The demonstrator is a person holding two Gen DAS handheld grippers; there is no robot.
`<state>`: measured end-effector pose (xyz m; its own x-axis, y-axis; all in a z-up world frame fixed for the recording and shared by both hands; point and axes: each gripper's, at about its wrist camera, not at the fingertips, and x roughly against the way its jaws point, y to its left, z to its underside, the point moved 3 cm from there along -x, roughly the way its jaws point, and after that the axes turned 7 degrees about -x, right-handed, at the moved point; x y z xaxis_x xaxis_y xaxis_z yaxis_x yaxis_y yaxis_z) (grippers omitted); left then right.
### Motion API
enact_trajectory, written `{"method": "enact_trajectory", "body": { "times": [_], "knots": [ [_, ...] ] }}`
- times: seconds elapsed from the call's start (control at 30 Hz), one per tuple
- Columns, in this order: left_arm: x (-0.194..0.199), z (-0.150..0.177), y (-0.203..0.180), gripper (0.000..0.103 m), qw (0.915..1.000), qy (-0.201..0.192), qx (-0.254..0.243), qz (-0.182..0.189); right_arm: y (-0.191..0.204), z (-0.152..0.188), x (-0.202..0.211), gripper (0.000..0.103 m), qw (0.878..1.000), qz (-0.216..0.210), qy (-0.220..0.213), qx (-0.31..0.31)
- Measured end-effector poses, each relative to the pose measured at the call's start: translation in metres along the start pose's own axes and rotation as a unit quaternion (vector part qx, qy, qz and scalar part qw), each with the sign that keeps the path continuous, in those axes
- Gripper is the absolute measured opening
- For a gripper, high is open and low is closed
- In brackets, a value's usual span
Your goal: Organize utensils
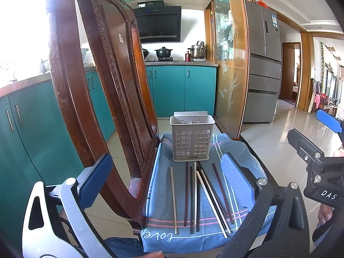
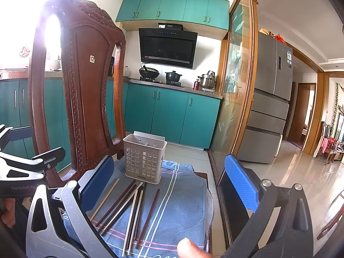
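Eight or so chopsticks lie loose on a blue cloth draped over a chair seat, just before an upright grey utensil holder. Left gripper and right gripper both gape wide, empty.

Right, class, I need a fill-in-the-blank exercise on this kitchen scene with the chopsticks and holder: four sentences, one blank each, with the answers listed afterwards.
1. The loose light and dark chopsticks lie on a blue striped ____.
2. The grey perforated plastic holder stands ____ on the cloth.
3. Both the left claw and the right claw are ____ and hold nothing.
4. Left of the holder rises the carved wooden back of a ____.

Answers: cloth; upright; open; chair
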<state>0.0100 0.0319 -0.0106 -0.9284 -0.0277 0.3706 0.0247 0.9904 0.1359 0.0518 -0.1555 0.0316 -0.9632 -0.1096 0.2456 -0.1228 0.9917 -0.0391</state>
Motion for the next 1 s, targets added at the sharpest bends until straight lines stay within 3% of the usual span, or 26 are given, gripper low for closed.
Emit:
{"method": "enact_trajectory", "body": {
  "times": [0.73,0.83,1.0],
  "knots": [
    [-0.004,-0.002,-0.002,0.100,1.0000,0.002,-0.002,-0.002,-0.004,0.000,-0.004,0.101,1.000,0.003,0.003,0.001],
    [-0.009,0.002,-0.005,0.100,0.9999,0.012,-0.001,0.006,-0.007,0.002,-0.011,0.101,0.999,0.030,0.009,0.014],
    [-0.028,0.017,-0.026,0.100,0.9981,0.041,-0.019,0.041,-0.026,0.018,-0.051,0.101,0.992,0.089,0.072,0.055]
  ]
}}
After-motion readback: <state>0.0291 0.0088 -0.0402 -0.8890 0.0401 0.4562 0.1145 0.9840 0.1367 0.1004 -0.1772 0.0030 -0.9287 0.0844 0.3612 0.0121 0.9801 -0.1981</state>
